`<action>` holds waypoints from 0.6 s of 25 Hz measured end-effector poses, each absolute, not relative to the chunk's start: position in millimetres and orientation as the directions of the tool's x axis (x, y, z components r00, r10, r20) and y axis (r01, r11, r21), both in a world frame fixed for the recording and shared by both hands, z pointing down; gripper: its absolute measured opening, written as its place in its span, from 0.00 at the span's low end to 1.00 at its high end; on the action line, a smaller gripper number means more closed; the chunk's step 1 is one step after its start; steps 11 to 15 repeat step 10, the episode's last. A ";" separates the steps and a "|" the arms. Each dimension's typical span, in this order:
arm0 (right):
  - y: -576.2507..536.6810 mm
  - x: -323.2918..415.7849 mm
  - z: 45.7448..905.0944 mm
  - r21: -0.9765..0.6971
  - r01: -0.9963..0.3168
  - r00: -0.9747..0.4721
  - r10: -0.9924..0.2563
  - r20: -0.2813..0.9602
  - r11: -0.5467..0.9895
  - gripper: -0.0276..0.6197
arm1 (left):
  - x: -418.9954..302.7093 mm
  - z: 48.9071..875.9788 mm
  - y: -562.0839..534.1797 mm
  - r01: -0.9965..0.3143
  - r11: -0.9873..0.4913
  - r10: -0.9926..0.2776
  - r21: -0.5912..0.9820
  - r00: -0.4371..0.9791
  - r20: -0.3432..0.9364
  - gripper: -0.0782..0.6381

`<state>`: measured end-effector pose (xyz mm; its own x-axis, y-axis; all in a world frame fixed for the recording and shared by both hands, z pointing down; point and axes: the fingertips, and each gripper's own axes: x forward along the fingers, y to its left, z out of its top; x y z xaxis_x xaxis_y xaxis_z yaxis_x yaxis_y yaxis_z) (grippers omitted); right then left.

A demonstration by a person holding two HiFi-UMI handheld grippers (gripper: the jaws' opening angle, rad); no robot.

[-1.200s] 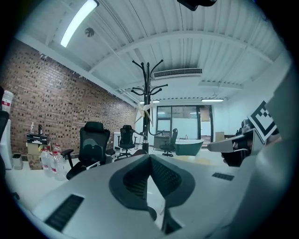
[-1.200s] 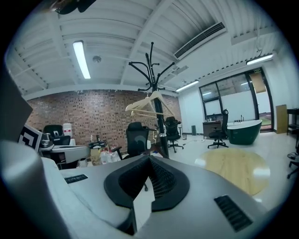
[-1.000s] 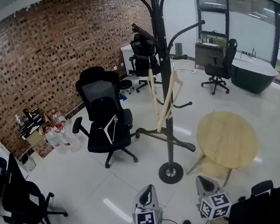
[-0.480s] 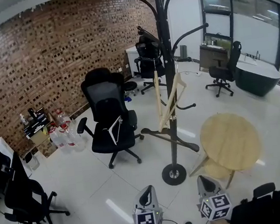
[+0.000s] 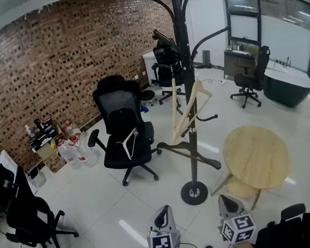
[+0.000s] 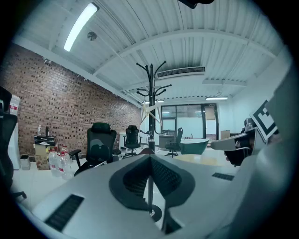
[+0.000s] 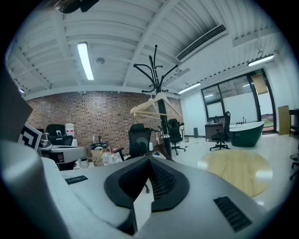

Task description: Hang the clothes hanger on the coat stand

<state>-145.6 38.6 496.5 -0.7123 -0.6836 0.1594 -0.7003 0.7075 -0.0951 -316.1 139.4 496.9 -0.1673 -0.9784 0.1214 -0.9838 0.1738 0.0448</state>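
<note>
Left gripper (image 5: 164,209): your jaws are pressed together, the pads meeting along one line, with nothing between them. Right gripper (image 5: 223,198): the same, jaws together and empty. Both point about level toward the coat stand (image 5: 192,144), well apart from it and touching nothing.

Task's things: a wooden hanger (image 5: 190,109) hangs on the stand, tilted, close against the pole. A white hanger (image 5: 128,143) rests on the black office chair (image 5: 119,111), left of the stand. A round wooden table (image 5: 256,156) sits near the stand's base, on its right.

Hard to read:
- The stand's top is cut off by the head view's upper edge.
- The wooden hanger's hook is too small to show which arm carries it.
- Your hands are cut off at the bottom edge.
- The white hanger is too small to pick out in either gripper view.
</note>
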 end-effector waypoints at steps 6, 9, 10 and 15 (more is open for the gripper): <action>42.6 -142.9 494.4 -0.094 -0.701 -0.712 -0.684 0.159 0.707 0.04 | -313.8 497.0 143.5 -0.984 0.172 -0.978 0.042 -0.165 0.129 0.12; 44.1 -140.0 493.5 -0.093 -0.704 -0.709 -0.688 0.158 0.704 0.04 | -310.1 496.4 144.1 -0.985 0.167 -0.978 0.048 -0.159 0.131 0.12; 44.5 -138.9 493.3 -0.093 -0.705 -0.708 -0.689 0.157 0.703 0.04 | -308.8 496.2 144.4 -0.985 0.165 -0.979 0.049 -0.157 0.132 0.12; 44.5 -138.9 493.3 -0.093 -0.705 -0.708 -0.689 0.157 0.703 0.04 | -308.8 496.2 144.4 -0.985 0.165 -0.979 0.049 -0.157 0.132 0.12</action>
